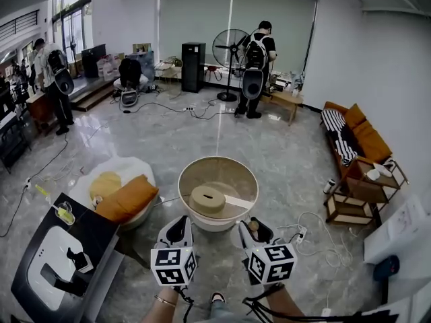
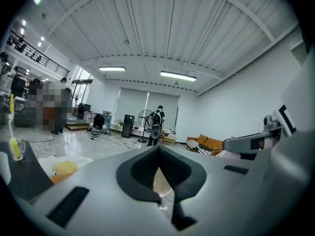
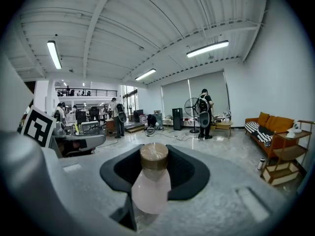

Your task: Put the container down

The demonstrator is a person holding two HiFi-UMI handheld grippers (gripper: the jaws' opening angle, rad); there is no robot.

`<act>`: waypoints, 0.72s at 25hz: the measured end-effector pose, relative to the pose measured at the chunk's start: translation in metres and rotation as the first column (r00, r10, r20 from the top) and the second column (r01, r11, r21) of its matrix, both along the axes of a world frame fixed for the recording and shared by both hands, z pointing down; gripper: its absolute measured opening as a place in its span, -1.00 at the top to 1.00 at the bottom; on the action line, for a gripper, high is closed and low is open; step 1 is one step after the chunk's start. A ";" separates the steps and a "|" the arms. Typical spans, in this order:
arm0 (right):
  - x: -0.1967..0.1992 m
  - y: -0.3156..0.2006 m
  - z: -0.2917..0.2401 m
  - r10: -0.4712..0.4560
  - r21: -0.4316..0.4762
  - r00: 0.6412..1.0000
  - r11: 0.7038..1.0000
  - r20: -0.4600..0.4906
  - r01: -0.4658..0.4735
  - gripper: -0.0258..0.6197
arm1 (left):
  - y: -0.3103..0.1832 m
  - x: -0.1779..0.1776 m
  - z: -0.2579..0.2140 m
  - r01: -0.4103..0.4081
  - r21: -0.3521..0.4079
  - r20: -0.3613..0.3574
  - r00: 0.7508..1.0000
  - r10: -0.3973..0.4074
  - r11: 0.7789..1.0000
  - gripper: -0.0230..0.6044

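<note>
Right tool (image 1: pixel 253 228) grips container (image 3: pixel 151 185) near tub rim (image 1: pixel 217 223).

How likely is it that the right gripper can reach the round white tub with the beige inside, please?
Probably yes: the right gripper, shut on a small pale bottle with a brown cap, hangs just short of the round white tub's near rim, with nothing between them.

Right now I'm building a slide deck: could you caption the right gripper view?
Right gripper holds a pale pink translucent container with a brown round cap, orange sofa beyond.
</note>
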State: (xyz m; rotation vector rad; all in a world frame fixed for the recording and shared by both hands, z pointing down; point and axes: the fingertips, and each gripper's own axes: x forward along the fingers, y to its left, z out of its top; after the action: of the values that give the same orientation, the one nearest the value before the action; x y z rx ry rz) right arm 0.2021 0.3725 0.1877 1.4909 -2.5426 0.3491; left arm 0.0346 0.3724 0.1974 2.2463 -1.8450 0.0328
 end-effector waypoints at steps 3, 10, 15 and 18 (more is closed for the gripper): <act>0.001 -0.035 -0.002 -0.008 -0.002 1.000 1.000 -0.007 0.008 0.50 | -0.032 0.001 -0.001 0.008 0.000 -0.001 1.000 -0.008 1.000 0.94; 0.005 -0.109 -0.001 -0.029 -0.007 0.999 1.000 -0.031 0.028 0.50 | -0.103 0.005 0.002 0.031 -0.002 -0.015 0.999 -0.031 1.000 0.94; 0.008 -0.154 0.005 -0.042 -0.012 0.998 0.999 -0.041 0.042 0.50 | -0.148 0.008 0.010 0.041 -0.009 -0.019 0.999 -0.041 0.999 0.94; 0.013 -0.177 0.007 -0.052 -0.015 0.998 0.999 -0.040 0.052 0.50 | -0.171 0.013 0.011 0.047 -0.009 -0.020 0.999 -0.047 0.999 0.94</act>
State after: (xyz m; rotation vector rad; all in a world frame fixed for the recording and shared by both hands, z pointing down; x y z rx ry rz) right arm 0.2150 0.1952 0.1946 1.4095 -2.5370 0.3258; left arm 0.0473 0.2009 0.2086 2.1890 -1.8828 0.0091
